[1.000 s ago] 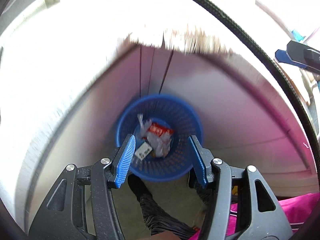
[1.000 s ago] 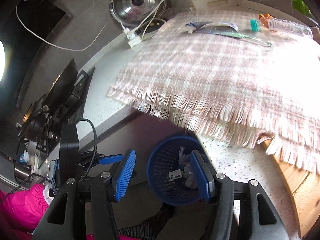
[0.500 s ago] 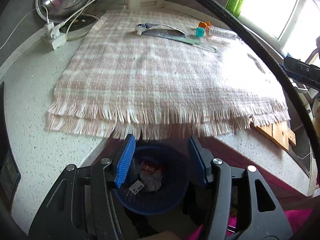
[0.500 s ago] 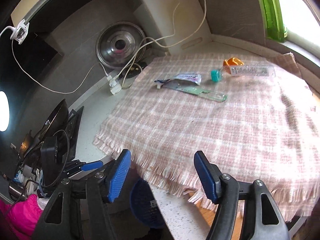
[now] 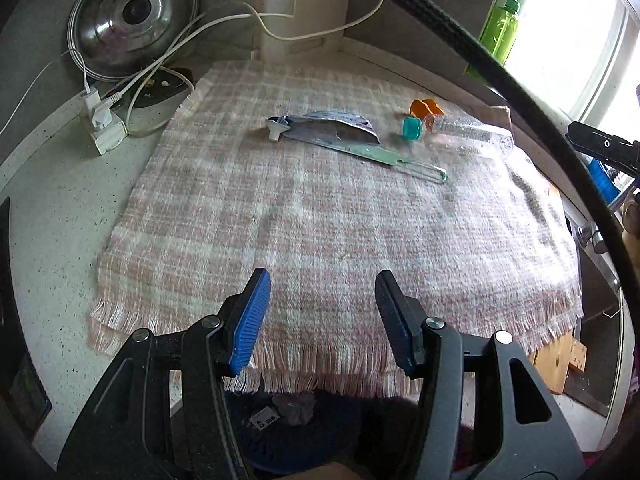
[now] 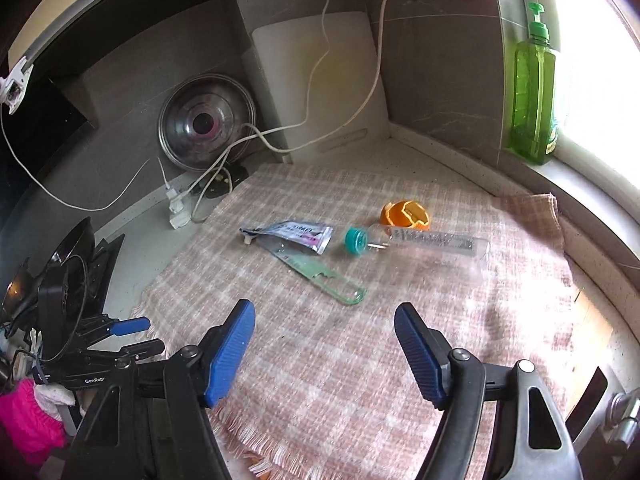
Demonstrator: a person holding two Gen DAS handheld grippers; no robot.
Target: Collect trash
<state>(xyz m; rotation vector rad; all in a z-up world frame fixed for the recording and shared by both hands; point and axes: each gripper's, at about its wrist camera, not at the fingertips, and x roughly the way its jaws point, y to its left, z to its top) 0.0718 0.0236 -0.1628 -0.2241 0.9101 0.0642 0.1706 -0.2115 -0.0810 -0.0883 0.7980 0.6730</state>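
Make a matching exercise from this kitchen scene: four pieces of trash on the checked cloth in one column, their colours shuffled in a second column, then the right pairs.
Things:
1. bottle cap
2. fruit peel
3. plastic bottle
4. flattened tube

Colours:
A. clear
B. silvery with print
C. teal
D. orange

Pairs: 1-C, 2-D, 3-A, 4-B

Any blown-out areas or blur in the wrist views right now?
Left wrist: window at upper right is blown out, a black cable cuts across the frame, and the cloth is slightly soft. Right wrist: window glare whitens the right edge behind the green soap bottle; strong fisheye bending in both.
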